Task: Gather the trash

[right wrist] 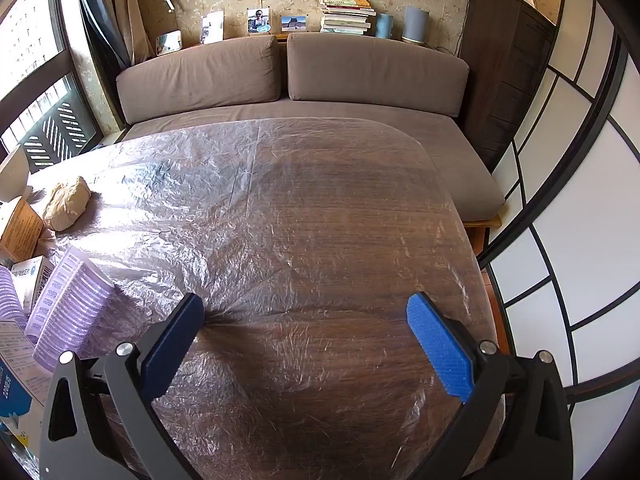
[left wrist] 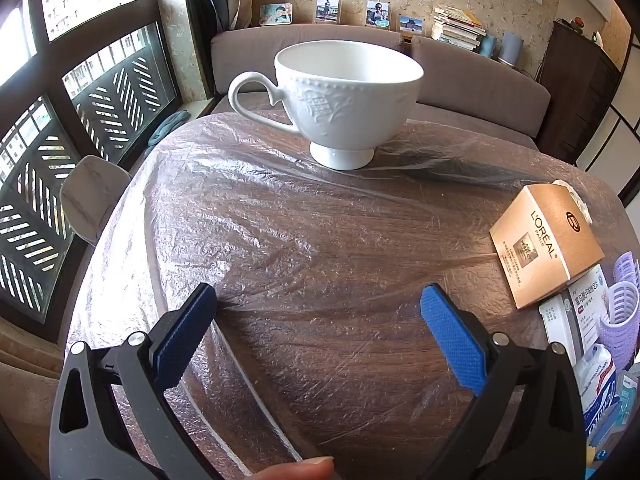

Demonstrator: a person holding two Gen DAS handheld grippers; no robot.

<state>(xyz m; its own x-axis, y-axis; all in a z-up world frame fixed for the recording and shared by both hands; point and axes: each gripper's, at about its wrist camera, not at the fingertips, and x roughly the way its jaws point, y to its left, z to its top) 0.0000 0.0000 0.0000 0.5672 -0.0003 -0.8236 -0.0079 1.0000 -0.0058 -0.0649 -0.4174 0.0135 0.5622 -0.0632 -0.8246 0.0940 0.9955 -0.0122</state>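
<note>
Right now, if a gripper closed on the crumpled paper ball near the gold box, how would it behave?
The crumpled paper ball looks light and soft, so it would likely squash under the pads. Its lumpy shape suggests it would slide rather than roll far on the wrinkled plastic cover.

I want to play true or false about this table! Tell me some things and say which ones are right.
1. The white cup stands upright on the table. True.
2. The left tool is squeezing the cup. False: it is open, with nothing between its fingers.
3. A crumpled paper ball lies on the table. True.
4. The tan box sits inside the cup. False: it lies on the table, apart from the cup.
5. The right tool is open. True.
6. The table is covered with a red cloth. False: clear wrinkled plastic covers it.
</note>
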